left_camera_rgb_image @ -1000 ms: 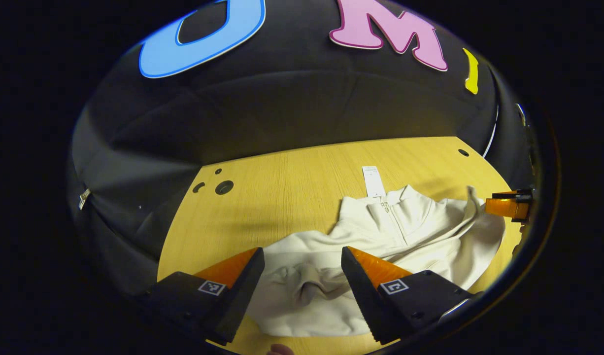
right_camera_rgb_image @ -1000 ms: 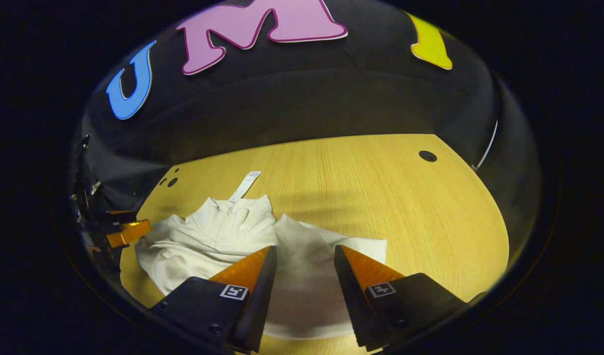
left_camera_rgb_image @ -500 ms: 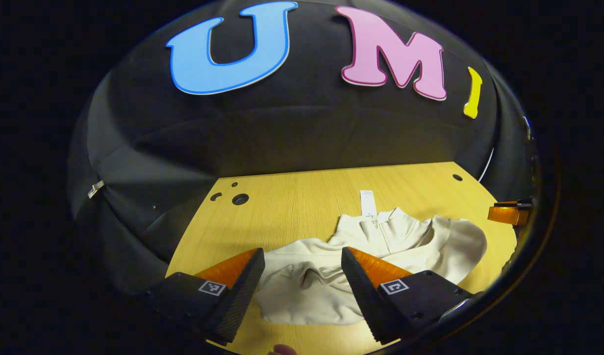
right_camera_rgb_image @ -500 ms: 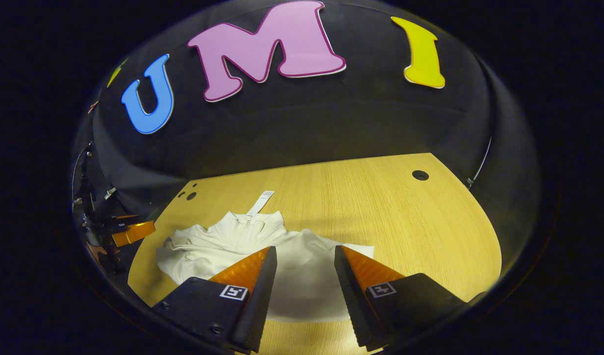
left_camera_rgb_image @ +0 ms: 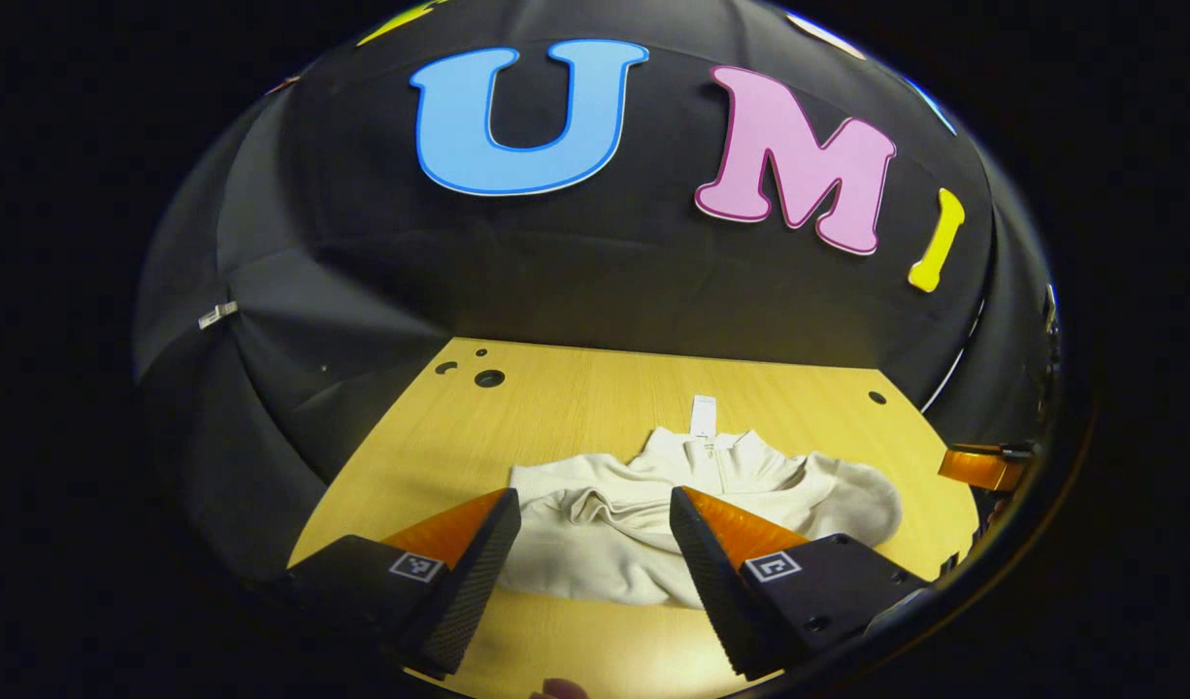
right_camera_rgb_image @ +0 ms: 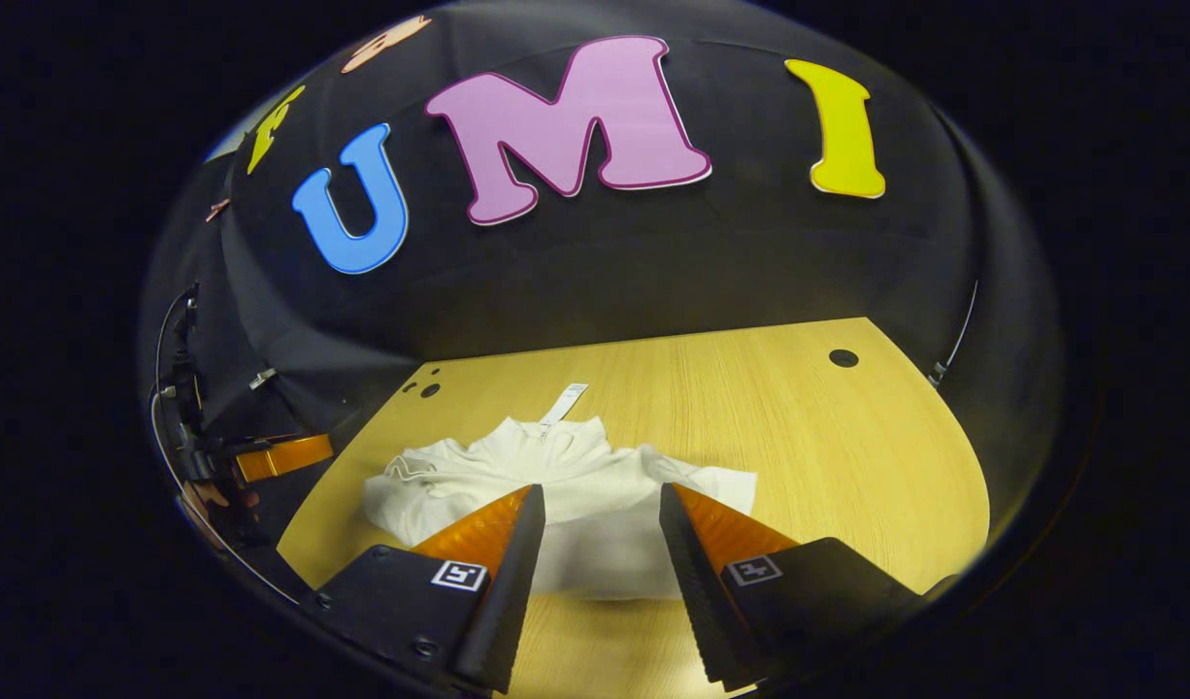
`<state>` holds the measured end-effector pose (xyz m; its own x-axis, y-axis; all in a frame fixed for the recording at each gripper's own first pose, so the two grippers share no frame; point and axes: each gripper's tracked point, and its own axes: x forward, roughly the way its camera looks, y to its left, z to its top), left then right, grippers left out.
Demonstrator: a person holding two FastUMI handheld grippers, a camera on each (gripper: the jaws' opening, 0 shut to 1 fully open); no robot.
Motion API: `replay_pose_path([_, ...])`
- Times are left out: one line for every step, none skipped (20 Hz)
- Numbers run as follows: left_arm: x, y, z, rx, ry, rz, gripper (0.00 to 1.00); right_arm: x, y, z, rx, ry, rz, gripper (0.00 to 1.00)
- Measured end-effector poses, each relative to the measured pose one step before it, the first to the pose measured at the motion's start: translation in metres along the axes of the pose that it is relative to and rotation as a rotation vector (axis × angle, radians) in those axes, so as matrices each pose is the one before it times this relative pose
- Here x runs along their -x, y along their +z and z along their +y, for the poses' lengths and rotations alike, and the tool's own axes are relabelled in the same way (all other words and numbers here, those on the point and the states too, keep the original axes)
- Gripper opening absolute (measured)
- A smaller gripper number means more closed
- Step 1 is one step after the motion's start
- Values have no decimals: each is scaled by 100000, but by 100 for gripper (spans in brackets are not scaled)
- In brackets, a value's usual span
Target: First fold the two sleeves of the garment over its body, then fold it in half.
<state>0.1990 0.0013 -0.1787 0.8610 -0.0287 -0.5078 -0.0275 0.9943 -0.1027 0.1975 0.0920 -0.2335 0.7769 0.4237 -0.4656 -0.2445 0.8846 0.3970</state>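
On the wooden table (left_camera_rgb_image: pixel 576 398) lies a cream garment (left_camera_rgb_image: pixel 653 524), bunched into a compact, wrinkled heap with its zip collar (left_camera_rgb_image: pixel 716 451) toward the far wall and a white tag (left_camera_rgb_image: pixel 703 416) sticking out flat on the wood just beyond the collar. From the left gripper view, the left gripper (left_camera_rgb_image: pixel 595 544) hangs above the near edge of the garment with its fingers spread wide and nothing between them. From the right gripper view, the right gripper (right_camera_rgb_image: pixel 595 539) also stands parted and empty over the cloth's near edge (right_camera_rgb_image: pixel 605 573), clear of it. Each gripper appears at the rim of the other's view, well apart from the garment. Small round holes (left_camera_rgb_image: pixel 488 378) dot the table's far corners.
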Motion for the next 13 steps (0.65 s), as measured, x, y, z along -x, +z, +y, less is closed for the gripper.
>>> replay_pose_path([679, -372, -349, 1129, -1003, 596, 96, 528, -66, 317, 478, 500, -384, 74])
replay_pose_path([688, -358, -330, 495, -1036, 421, 95, 442, 76, 242, 487, 58, -881, 75])
replay_pose_path([489, -369, -177, 218, -604, 224, 95, 576, -85, 253, 605, -11, -486, 80])
replay_pose_path([466, -392, -295, 90, -892, 286, 95, 576, -65, 265, 339, 67, -616, 84])
replay_pose_path([575, -282, -321, 158, -724, 292, 95, 475, -65, 326, -50, 29, -607, 86])
replay_pose_path([309, -385, -292, -166, -627, 201, 96, 405, -103, 209, 188, 174, -352, 87])
replay_pose_path([516, -358, -223, -345, -212, 412, 96, 585, -199, 268, 272, -147, -368, 87])
replay_pose_path([374, -294, -180, -661, -282, 388, 96, 432, -279, 105, 406, 60, 136, 88])
replay_pose_path([249, -471, -313, -700, -414, 745, 96, 478, -360, 101, 253, -401, 27, 84])
replay_pose_path([427, -333, -197, -999, -372, 276, 95, 404, -250, 37, 134, -4, -73, 95])
replay_pose_path([350, -323, -197, -898, -105, 367, 96, 341, -253, 65, -151, -179, 127, 96])
replay_pose_path([265, -613, -146, -548, -237, 608, 96, 267, -327, -30, -245, -65, 525, 96])
replay_pose_path([308, -496, -232, -102, -406, 809, 96, 417, -271, -85, -694, -498, 31, 96])
